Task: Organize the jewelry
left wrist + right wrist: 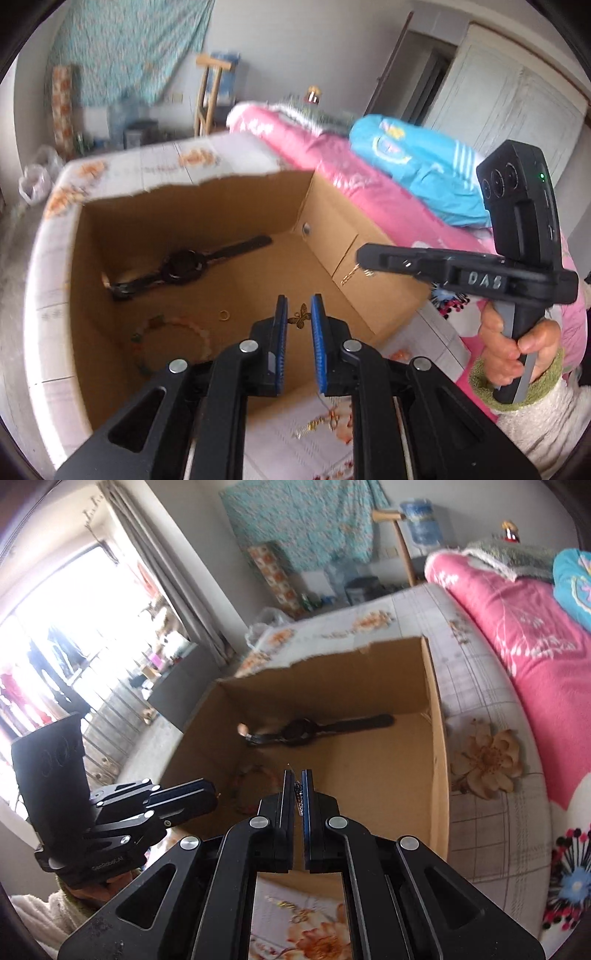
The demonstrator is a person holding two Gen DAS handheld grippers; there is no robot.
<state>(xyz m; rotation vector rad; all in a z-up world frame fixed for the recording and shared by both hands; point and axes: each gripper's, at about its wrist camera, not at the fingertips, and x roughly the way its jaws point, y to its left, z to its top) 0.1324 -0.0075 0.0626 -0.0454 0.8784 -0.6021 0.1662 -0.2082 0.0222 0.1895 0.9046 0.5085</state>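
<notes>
An open cardboard box (332, 229) stands on the bed. Inside lie a black watch (184, 264), a beaded bracelet (173, 343), a small gold ring (223, 315) and a gold butterfly piece (300, 316). My left gripper (299, 310) hovers over the box with its jaws slightly apart and empty, the butterfly showing between them. My right gripper (298, 779) is above the box's near edge, shut on a thin chain (298, 794). In the left wrist view the right gripper (364, 258) sits over the box's right wall with the gold chain (352, 275) dangling from its tip. The watch (314, 729) also shows in the right wrist view.
The box (436, 716) rests on a floral bedsheet (476, 834). A pink quilt (332, 158) and a blue garment (417, 162) lie to the right. A beige flower-shaped piece (487, 758) lies on the sheet right of the box. More small jewelry (325, 421) lies on the sheet in front of the box.
</notes>
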